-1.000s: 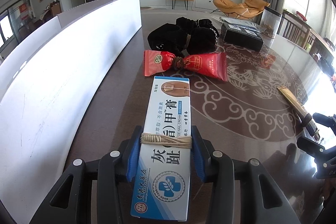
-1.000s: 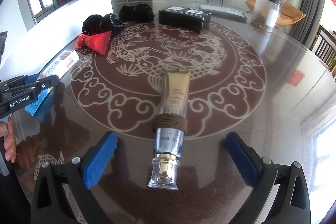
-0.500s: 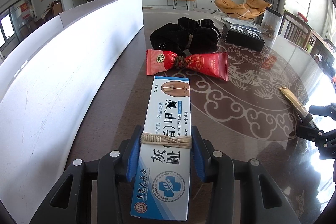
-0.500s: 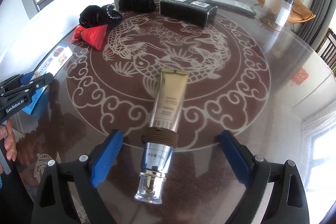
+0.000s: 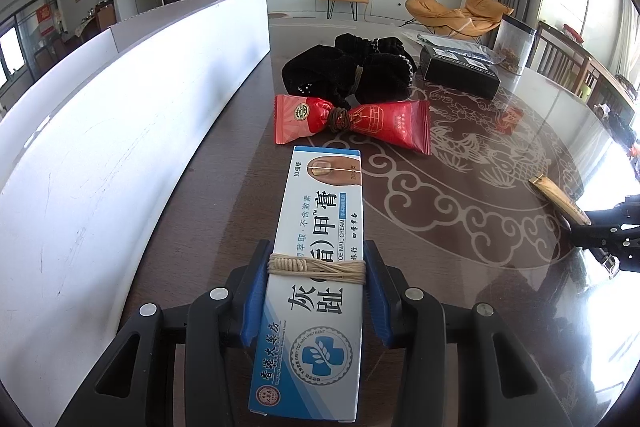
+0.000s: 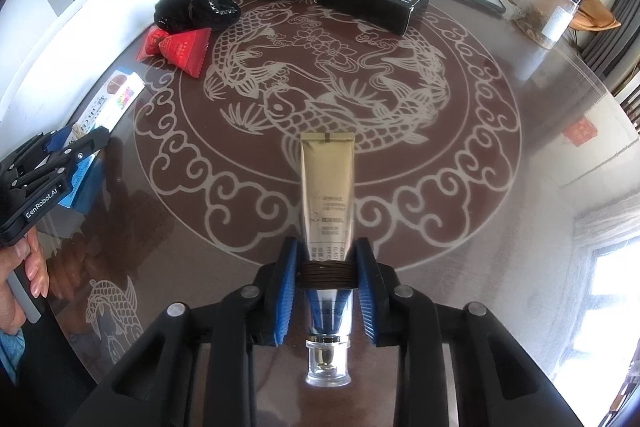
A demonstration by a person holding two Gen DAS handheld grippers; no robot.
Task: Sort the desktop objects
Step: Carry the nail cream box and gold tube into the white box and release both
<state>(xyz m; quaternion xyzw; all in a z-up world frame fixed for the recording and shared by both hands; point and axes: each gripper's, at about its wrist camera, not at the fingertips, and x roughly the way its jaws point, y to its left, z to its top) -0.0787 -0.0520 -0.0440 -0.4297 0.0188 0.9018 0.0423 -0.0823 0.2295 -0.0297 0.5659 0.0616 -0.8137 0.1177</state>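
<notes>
Now right gripper [image 6: 326,281] jaws clamped on gold tube [image 6: 327,195] at brown band just behind cap, tube lying on surface [image 6: 500,227] over fish pattern. Left gripper [image 5: 316,287] jaws grip nail cream box [image 5: 316,267] at twine wrap, box just short of red snack pack [image 5: 352,123]. Advice: lift tube straight, keep squeeze on band, not soft body. Second ago right jaws stood wide either side of tube; left unchanged.

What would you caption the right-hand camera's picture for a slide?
Right gripper clamped on a gold cosmetic tube at its brown cord band, above a koi-patterned table.
</notes>
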